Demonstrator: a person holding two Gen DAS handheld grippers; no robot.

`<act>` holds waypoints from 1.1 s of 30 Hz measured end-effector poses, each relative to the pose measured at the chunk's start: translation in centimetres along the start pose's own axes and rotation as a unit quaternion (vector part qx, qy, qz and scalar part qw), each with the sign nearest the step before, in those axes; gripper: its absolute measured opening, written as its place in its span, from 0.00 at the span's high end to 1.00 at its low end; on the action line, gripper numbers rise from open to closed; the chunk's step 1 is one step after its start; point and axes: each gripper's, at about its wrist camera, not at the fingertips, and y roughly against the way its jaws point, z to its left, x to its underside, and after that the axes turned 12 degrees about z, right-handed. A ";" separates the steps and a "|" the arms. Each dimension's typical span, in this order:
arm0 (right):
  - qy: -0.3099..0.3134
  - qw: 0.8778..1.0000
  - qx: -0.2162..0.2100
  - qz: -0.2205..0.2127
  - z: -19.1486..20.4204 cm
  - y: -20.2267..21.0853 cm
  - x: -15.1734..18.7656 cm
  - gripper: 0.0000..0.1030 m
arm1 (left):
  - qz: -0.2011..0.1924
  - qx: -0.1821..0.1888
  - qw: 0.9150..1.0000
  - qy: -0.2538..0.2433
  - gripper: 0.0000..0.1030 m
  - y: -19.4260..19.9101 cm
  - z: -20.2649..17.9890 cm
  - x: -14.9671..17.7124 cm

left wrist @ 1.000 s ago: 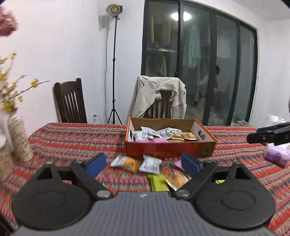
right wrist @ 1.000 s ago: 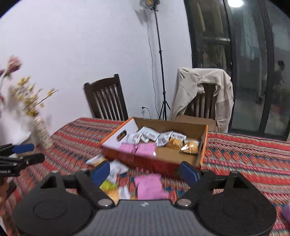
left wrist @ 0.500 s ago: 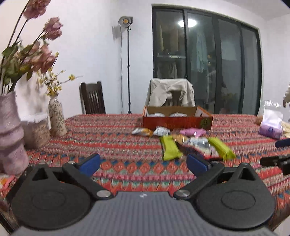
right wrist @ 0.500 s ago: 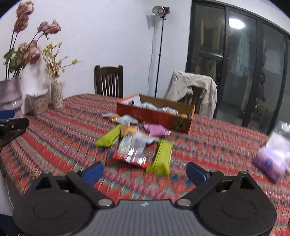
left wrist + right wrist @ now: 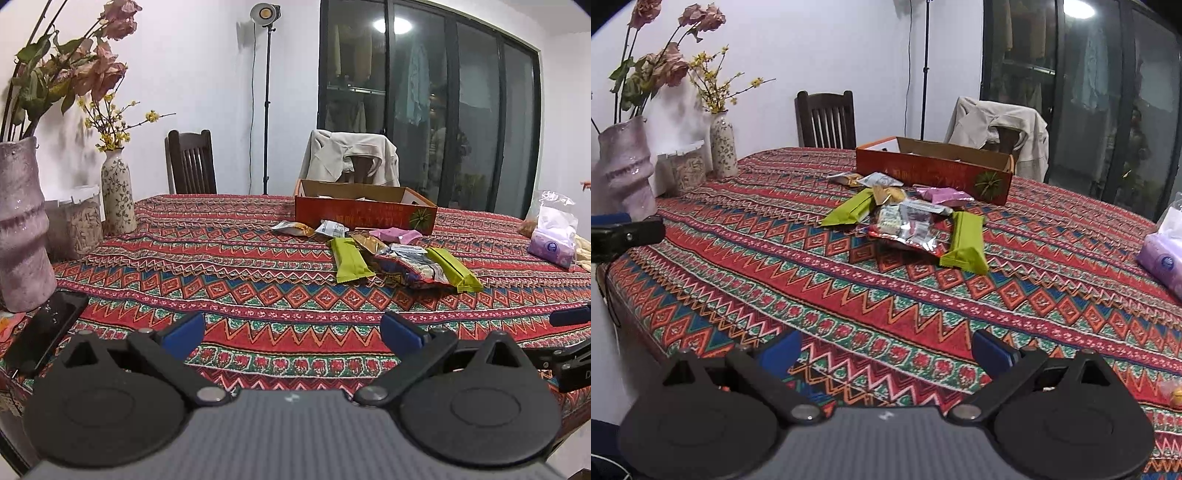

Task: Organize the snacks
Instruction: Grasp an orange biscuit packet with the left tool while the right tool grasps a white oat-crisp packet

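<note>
An orange cardboard box [image 5: 364, 217] [image 5: 932, 176] stands at the far side of the patterned tablecloth [image 5: 258, 288]. Loose snack packets lie in front of it: two green bars [image 5: 349, 260] [image 5: 964, 243], a silver and red bag [image 5: 905, 230], a pink packet [image 5: 397, 235] [image 5: 942, 195] and small foil packs [image 5: 295, 229]. My left gripper [image 5: 291, 334] is open and empty, low over the near table edge, far from the snacks. My right gripper [image 5: 886, 350] is open and empty, also at the near edge.
Vases with flowers [image 5: 22, 221] [image 5: 117, 195] and a jar [image 5: 75, 221] stand at the left. A dark phone [image 5: 40, 338] lies at the left corner. A purple tissue pack [image 5: 554, 240] [image 5: 1165, 264] is at the right. Chairs stand behind the table.
Both grippers have pulled back from just in front of the box to the near table edge, staying open and empty. The snacks and box now look farther away.
</note>
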 end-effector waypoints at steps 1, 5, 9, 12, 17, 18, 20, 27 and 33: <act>0.000 1.000 0.001 0.001 0.0 -0.2 -0.1 0.04 | 0.002 0.000 1.000 0.000 0.00 -0.2 0.0 -0.1; -0.008 1.000 -0.003 0.004 -0.5 -0.7 -0.5 0.04 | 0.013 0.002 1.000 -0.002 0.00 -1.3 -0.2 -0.4; -0.018 1.000 -0.005 0.006 -1.1 -1.3 -0.9 0.04 | 0.026 0.011 1.000 -0.003 0.00 -2.8 -0.5 -1.0; -0.025 1.000 -0.006 0.003 -1.9 -2.0 -1.7 0.04 | 0.039 0.019 0.999 -0.003 0.00 -4.5 -0.8 -1.8; -0.044 0.999 -0.013 -0.011 -3.8 -3.6 -3.9 0.04 | 0.044 0.044 0.998 -0.023 0.00 -8.4 -2.1 -4.8; -0.047 0.999 -0.016 -0.014 -4.3 -4.1 -4.6 0.05 | 0.044 0.056 0.997 -0.030 0.00 -9.4 -2.3 -5.6; -0.053 0.998 -0.026 -0.019 -5.3 -5.1 -6.3 0.06 | 0.056 0.079 0.994 -0.046 0.00 -11.8 -3.0 -7.8; -0.071 0.996 -0.044 -0.028 -8.3 -9.2 -12.8 0.17 | 0.078 0.145 0.973 -0.162 0.08 -20.7 -6.3 -15.2; -0.098 0.992 -0.081 0.000 -10.1 -14.6 -18.2 0.23 | 0.126 0.177 0.953 -0.209 0.24 -28.9 -9.0 -17.8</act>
